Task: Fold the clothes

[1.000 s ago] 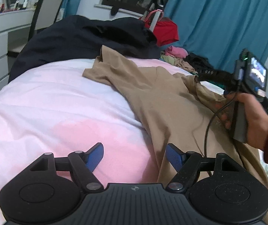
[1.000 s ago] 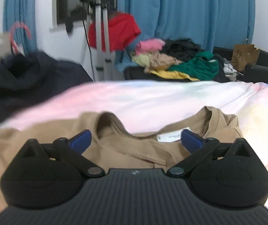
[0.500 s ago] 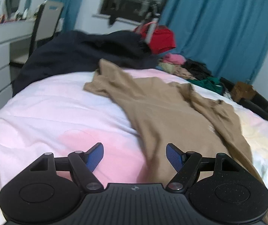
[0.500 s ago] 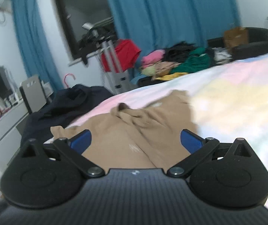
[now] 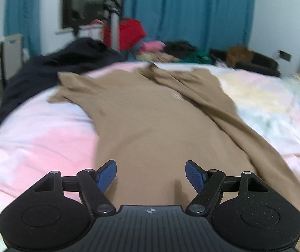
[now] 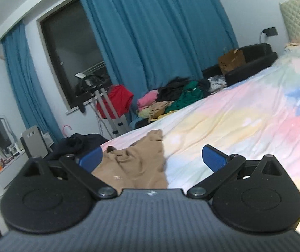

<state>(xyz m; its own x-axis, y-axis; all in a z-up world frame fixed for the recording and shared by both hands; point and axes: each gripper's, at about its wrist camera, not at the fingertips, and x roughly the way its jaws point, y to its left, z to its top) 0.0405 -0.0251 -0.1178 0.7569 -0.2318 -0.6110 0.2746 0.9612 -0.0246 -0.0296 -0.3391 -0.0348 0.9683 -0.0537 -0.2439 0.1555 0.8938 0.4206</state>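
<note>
A tan T-shirt [image 5: 150, 113] lies spread lengthwise on the pastel bedspread [image 5: 40, 138], collar at the far end, its right side folded in a long ridge. My left gripper [image 5: 151, 175] hovers open over the shirt's near hem, nothing between its blue pads. In the right wrist view the same tan shirt [image 6: 137, 163] shows low and left of centre, rumpled. My right gripper [image 6: 152, 160] stands open above the bedspread [image 6: 244, 126], pulled back from the shirt, with nothing in its jaws.
A dark navy garment [image 5: 51, 71] is heaped at the bed's far left edge. Beyond the bed lie a pile of mixed clothes [image 6: 171, 100], a stand draped with a red garment [image 6: 116, 100], a black sofa [image 6: 253, 54] and blue curtains. A white desk [image 6: 0, 172] stands left.
The left gripper swung right, from beside the shirt to over its hem. The right gripper drew back from the collar and rose; the right hand left the left view.
</note>
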